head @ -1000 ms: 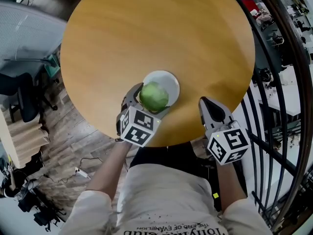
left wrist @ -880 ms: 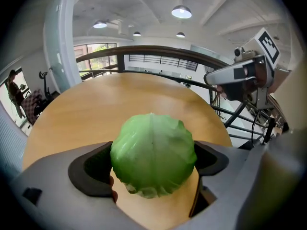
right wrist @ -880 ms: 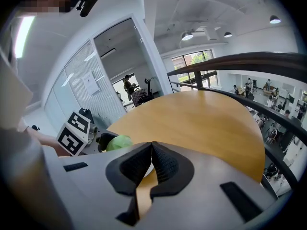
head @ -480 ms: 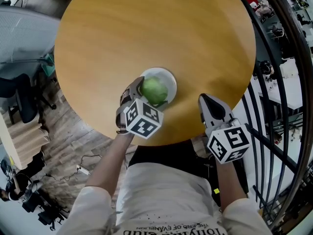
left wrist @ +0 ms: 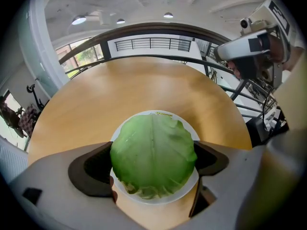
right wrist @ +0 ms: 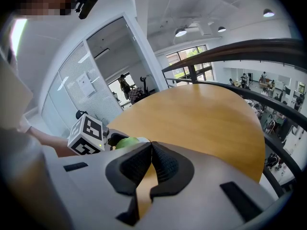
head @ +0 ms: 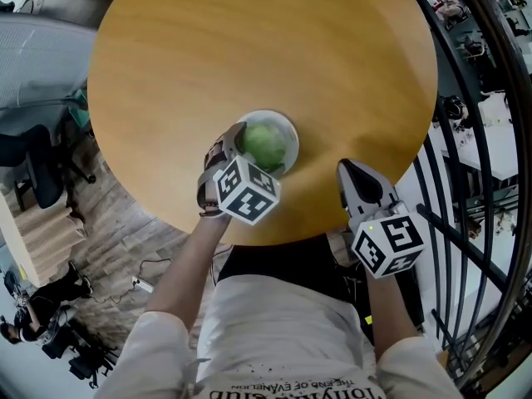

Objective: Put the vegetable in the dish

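Note:
A round green cabbage (head: 264, 144) is over the middle of a small white dish (head: 288, 126) near the table's front edge. My left gripper (head: 251, 150) is shut on it, with one jaw against each side. In the left gripper view the cabbage (left wrist: 153, 152) covers most of the dish (left wrist: 192, 187), and I cannot tell whether it rests on it. My right gripper (head: 348, 171) is shut on nothing at the table's front right edge. The right gripper view shows its pads (right wrist: 160, 163) pressed together, with the cabbage (right wrist: 125, 142) beyond them at the left.
The dish stands on a round wooden table (head: 249, 40). A dark curved railing (head: 490, 140) runs along the right. An office chair (head: 33, 156) stands on the floor to the left. The table's front edge is right under both grippers.
My left gripper has carried the cabbage a little further away from me, from the dish's near rim to over its middle. The right gripper has stayed where it was.

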Demonstrator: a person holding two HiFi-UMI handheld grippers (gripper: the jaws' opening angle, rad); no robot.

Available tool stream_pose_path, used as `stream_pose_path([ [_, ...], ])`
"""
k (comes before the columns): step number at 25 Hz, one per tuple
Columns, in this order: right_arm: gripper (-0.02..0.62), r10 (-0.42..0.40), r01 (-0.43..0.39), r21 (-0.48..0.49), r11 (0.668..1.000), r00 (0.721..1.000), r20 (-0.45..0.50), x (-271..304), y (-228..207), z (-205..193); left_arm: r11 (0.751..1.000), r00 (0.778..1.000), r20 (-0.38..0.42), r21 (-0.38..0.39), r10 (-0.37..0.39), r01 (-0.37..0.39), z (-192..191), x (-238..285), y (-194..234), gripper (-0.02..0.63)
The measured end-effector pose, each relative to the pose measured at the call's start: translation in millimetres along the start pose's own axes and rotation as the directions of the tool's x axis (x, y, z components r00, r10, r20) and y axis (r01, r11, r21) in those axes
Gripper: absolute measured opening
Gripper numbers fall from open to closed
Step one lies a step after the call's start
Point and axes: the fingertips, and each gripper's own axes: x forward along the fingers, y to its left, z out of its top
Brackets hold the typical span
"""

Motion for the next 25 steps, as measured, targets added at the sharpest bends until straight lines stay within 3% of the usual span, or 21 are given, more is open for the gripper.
stream_pose_path([
  [19, 0.025, 0.004, -0.004, 0.024, 1.0, 1.0, -0.002, -1, -6, -5, 0.995, 0.991, -0.089, -0.022, -0.097, 0.096, 2, 9, -6, 0.5],
  [25, 0.024, 0.007, -0.007, 0.021, 1.0, 1.0, -0.002, -3, -6, -7, 0.995, 0.992, -0.076, -0.011, -0.099, 0.099, 3, 10, -7, 0.5],
])
